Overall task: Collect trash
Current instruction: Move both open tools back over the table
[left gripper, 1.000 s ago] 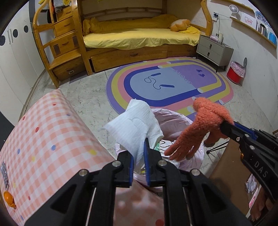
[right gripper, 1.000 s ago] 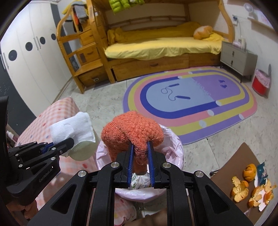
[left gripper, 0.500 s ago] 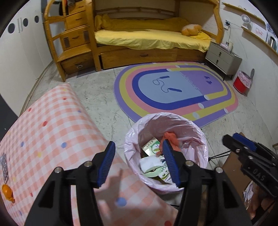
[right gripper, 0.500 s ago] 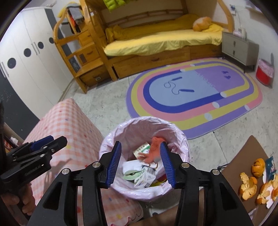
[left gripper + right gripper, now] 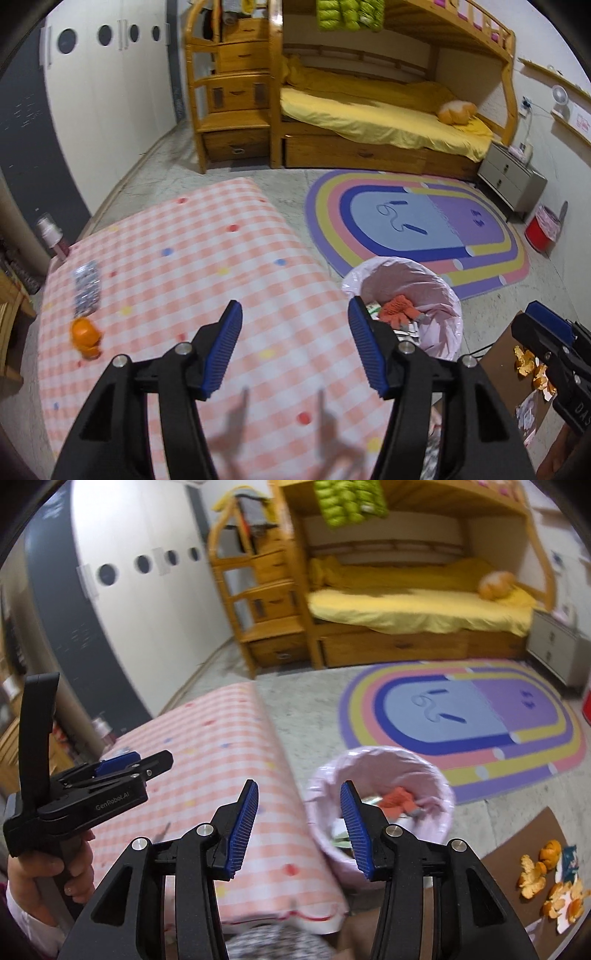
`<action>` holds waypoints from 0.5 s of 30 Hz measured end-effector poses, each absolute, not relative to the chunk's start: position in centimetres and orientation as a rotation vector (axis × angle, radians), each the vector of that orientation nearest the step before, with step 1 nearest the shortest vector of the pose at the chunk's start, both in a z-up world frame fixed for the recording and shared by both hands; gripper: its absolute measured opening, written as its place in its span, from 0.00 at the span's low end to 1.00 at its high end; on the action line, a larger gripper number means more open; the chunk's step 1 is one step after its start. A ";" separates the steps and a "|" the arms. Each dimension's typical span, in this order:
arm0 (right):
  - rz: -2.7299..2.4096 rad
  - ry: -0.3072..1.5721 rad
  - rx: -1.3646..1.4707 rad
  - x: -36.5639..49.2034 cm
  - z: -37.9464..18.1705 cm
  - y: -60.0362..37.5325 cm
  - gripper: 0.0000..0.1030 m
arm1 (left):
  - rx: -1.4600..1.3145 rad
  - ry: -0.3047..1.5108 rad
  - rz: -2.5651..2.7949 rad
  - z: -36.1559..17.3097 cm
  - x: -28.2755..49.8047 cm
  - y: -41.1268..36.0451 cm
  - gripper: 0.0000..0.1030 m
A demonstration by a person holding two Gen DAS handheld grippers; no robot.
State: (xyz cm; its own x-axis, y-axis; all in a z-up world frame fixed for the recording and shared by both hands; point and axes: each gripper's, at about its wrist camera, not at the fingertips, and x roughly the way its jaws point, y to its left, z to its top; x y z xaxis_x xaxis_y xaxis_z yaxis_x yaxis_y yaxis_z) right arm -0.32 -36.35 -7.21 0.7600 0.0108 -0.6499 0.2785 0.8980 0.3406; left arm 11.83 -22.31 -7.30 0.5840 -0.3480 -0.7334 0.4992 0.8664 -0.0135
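"GenRobot.AI" is showing in pale letters on the side of the left gripper (image 5: pixel 147 766); on the right gripper (image 5: pixel 532 328) only "DAS" is readable, the rest running out of frame. A hand (image 5: pixel 51 871) is wrapping the left tool's grip, holding it above the pink checked table (image 5: pixel 177 266) and tilting it downward. Its jaws are spreading wider, with nothing between them. The right gripper's jaws are also standing apart and empty, pointing down toward the bin with the pink liner (image 5: pixel 436 786). The orange glove (image 5: pixel 399 308) is lying inside that bin on other rubbish. Orange peels (image 5: pixel 532 878) are sitting on a brown board (image 5: pixel 517 853) nearby, possibly with some wrapper scraps.
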 end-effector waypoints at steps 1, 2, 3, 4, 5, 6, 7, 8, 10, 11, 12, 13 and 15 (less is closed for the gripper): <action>-0.126 0.694 0.428 -0.2 -6.8 -35.3 0.46 | 0.187 0.801 -0.475 -7.0 11.5 -20.8 0.58; -0.099 0.690 0.409 0.0 -6.4 -34.1 0.46 | 0.178 0.800 -0.465 -6.8 11.4 -19.9 0.59; -0.069 0.688 0.389 0.2 -6.0 -32.8 0.46 | 0.159 0.797 -0.447 -6.5 11.2 -18.4 0.60; -0.047 0.687 0.377 0.4 -5.7 -31.9 0.46 | 0.143 0.791 -0.426 -6.3 11.0 -16.8 0.60; -0.014 0.687 0.359 0.7 -5.4 -30.6 0.46 | 0.130 0.783 -0.406 -6.0 10.9 -15.5 0.60; 0.011 0.690 0.341 1.0 -5.1 -29.5 0.46 | 0.121 0.777 -0.391 -5.9 10.8 -14.5 0.61; 0.046 0.695 0.310 1.5 -4.8 -27.9 0.46 | 0.112 0.771 -0.376 -5.8 10.6 -13.4 0.63; 0.067 0.697 0.293 1.9 -4.6 -26.9 0.46 | 0.093 0.765 -0.342 -5.7 10.6 -11.4 0.64; 0.119 0.701 0.257 2.9 -4.1 -24.4 0.47 | 0.067 0.756 -0.305 -5.8 10.7 -8.5 0.68; 0.137 0.702 0.243 3.4 -4.0 -23.5 0.49 | 0.058 0.753 -0.279 -5.8 10.9 -7.2 0.69; 0.160 0.702 0.221 4.1 -3.8 -22.3 0.50 | 0.054 0.751 -0.258 -5.9 10.9 -6.1 0.70; 0.180 0.699 0.201 4.8 -3.7 -21.1 0.51 | 0.049 0.750 -0.239 -6.0 11.0 -5.1 0.71; 0.216 0.692 0.179 5.8 -3.6 -19.5 0.51 | 0.031 0.752 -0.181 -6.2 11.7 -2.3 0.72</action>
State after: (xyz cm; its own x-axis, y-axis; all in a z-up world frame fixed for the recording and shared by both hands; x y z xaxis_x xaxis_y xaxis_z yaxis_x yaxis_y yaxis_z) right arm 5.84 -19.49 -3.58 0.7490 0.2551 -0.6115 -0.1371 0.9626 0.2337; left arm 11.73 -2.25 -6.23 0.7155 -0.1526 -0.6818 0.1749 0.9839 -0.0367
